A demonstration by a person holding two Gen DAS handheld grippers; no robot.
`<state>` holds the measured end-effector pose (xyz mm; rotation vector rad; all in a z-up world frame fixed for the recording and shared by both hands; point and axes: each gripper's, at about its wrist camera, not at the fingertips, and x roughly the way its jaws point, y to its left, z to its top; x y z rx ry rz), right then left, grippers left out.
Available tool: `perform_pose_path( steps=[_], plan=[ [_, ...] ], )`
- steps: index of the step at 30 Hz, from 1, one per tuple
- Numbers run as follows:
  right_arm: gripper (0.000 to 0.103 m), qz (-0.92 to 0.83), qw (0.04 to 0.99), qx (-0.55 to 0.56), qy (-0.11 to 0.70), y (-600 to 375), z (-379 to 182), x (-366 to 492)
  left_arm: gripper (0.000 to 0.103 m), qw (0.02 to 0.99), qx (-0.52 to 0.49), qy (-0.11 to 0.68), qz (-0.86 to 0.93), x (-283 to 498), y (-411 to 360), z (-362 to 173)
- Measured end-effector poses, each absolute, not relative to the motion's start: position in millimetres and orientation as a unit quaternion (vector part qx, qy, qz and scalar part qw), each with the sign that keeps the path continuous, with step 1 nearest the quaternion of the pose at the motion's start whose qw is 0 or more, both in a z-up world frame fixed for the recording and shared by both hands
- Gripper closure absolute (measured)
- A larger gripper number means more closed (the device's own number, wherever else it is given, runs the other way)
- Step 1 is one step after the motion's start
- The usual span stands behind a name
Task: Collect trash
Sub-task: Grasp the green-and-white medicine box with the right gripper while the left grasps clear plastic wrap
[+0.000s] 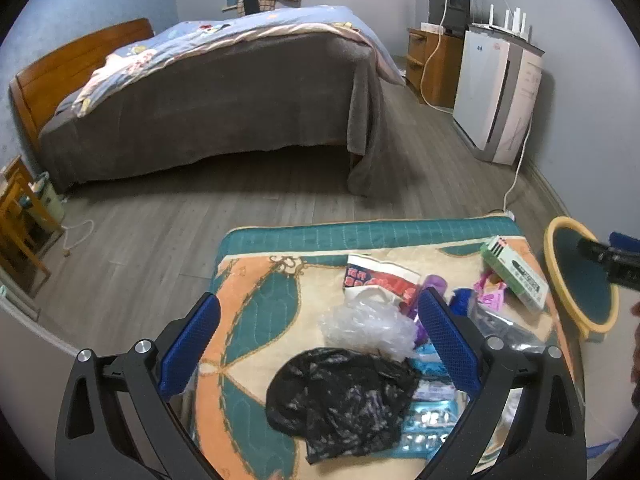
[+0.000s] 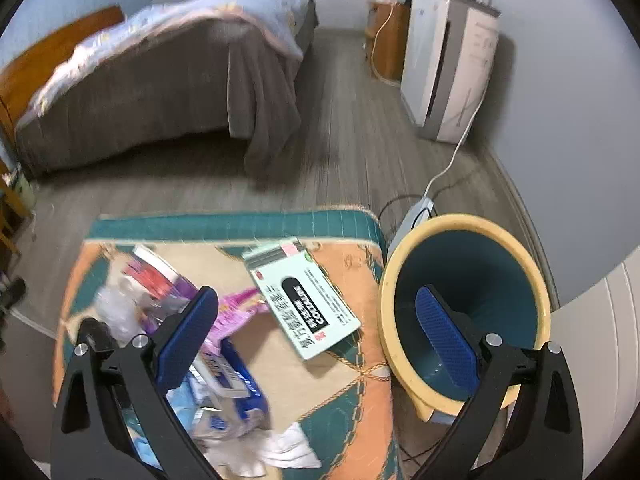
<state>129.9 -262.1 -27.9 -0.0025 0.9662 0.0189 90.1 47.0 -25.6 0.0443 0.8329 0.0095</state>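
Observation:
Trash lies on a patterned quilted table top [image 1: 256, 280]. A crumpled black plastic bag [image 1: 340, 400] lies nearest, with a clear plastic bag [image 1: 368, 324] and a red and white wrapper [image 1: 376, 276] behind it. My left gripper [image 1: 320, 336] is open and empty, hovering above the black and clear bags. A pale green box [image 2: 304, 300] lies flat at the table's right side, also in the left wrist view [image 1: 516, 272]. A yellow-rimmed teal bin [image 2: 468, 280] stands on the floor right of the table. My right gripper [image 2: 320, 328] is open and empty, one finger over the bin.
Pink wrappers [image 2: 236, 312], a blue and white pack [image 2: 236, 388], white tissue [image 2: 288, 448] and blister packs [image 1: 428, 420] also lie on the table. A bed [image 1: 208, 108] stands beyond on grey wood floor. A white appliance [image 1: 496, 92] and cable [image 2: 460, 148] are at the right wall.

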Motion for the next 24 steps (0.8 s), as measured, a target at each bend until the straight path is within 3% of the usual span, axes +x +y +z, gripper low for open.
perform_pose_path(
  steps=[11, 18, 24],
  plan=[
    [0.006, 0.027, 0.852, -0.015, 0.522, -265, -84, 158, 0.005, 0.89, 0.029, 0.454, -0.003, 129, 49, -80],
    [0.02, 0.047, 0.826, -0.072, 0.557, -246, -118, 166, 0.008, 0.872, 0.044, 0.485, -0.041, 132, 24, -114],
    [0.025, 0.056, 0.803, -0.128, 0.579, -229, -145, 167, 0.008, 0.861, 0.058, 0.501, -0.062, 137, 6, -132]
  ],
)
